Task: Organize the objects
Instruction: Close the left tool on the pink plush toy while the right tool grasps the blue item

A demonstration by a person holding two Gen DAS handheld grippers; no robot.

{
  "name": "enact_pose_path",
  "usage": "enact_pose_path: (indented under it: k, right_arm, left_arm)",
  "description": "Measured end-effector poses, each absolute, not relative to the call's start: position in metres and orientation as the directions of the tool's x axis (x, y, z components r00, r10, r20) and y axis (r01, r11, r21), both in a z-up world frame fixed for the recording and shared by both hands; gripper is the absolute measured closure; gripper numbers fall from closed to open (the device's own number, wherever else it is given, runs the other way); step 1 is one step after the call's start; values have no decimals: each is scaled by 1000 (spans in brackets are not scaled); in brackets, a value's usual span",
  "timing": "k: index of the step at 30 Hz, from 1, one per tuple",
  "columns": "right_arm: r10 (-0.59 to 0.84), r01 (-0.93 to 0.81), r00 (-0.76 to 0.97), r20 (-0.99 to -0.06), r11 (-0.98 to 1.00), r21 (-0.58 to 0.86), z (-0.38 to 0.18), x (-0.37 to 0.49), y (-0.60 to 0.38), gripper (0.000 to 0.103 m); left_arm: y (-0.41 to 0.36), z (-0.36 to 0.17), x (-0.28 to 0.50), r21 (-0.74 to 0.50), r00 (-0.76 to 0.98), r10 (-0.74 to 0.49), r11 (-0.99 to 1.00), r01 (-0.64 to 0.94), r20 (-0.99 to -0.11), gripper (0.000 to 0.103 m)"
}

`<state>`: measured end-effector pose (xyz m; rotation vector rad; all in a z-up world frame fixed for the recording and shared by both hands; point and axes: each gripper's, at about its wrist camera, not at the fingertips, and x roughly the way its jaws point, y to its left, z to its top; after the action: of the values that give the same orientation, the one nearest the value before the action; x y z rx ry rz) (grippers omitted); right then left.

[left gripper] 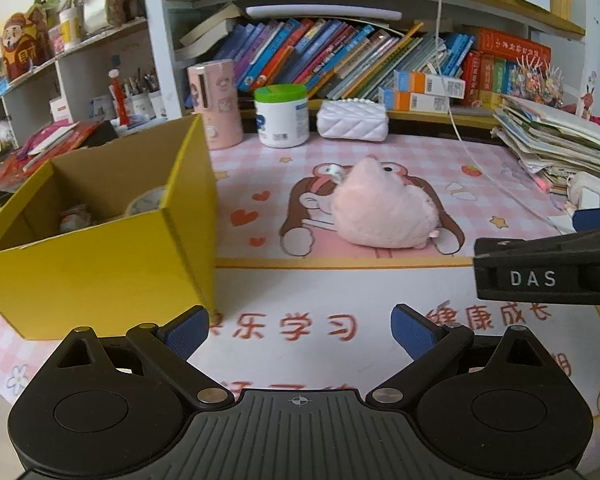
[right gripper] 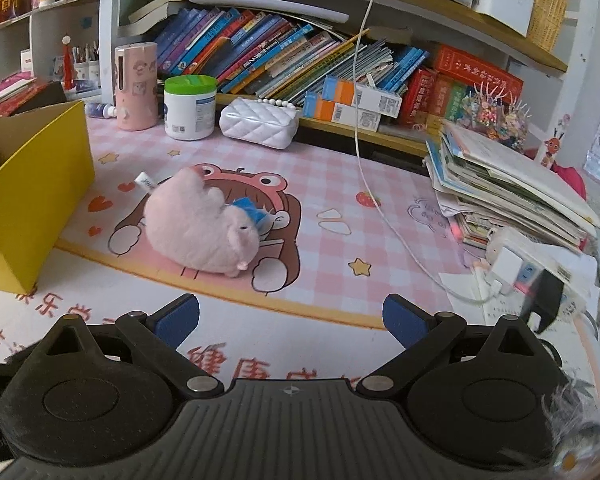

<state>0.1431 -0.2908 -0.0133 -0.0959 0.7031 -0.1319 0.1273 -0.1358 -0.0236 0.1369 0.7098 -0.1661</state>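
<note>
A pink plush toy (left gripper: 380,208) (right gripper: 204,224) lies on its side in the middle of the pink checked desk mat (left gripper: 480,168) (right gripper: 340,168). A yellow cardboard box (left gripper: 100,248) (right gripper: 28,192) stands open to its left, with a tape roll (left gripper: 148,200) and a small object inside. My left gripper (left gripper: 300,332) hovers open near the box's front corner, short of the toy. My right gripper (right gripper: 292,320) is open too, with nothing between its fingers, in front of the toy. In the left wrist view the right gripper's black body (left gripper: 548,272) shows at the right edge.
At the back stand a pink cylinder holder (left gripper: 216,104) (right gripper: 136,84), a green-lidded white jar (left gripper: 282,116) (right gripper: 190,106) and a white quilted purse (left gripper: 352,118) (right gripper: 260,120). A stack of books (right gripper: 508,188) (left gripper: 560,140), a white cable (right gripper: 380,200) and a power strip (right gripper: 520,268) fill the right side. Bookshelves rise behind.
</note>
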Motion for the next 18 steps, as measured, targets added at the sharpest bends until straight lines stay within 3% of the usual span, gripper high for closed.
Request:
enact_pose_path:
  k: [18]
  right_arm:
    - [-152,165,810,-566,986,-28,-1,189,-357,4]
  left_arm:
    - [-176,-22,197,24,750,-103,987,157,-654,4]
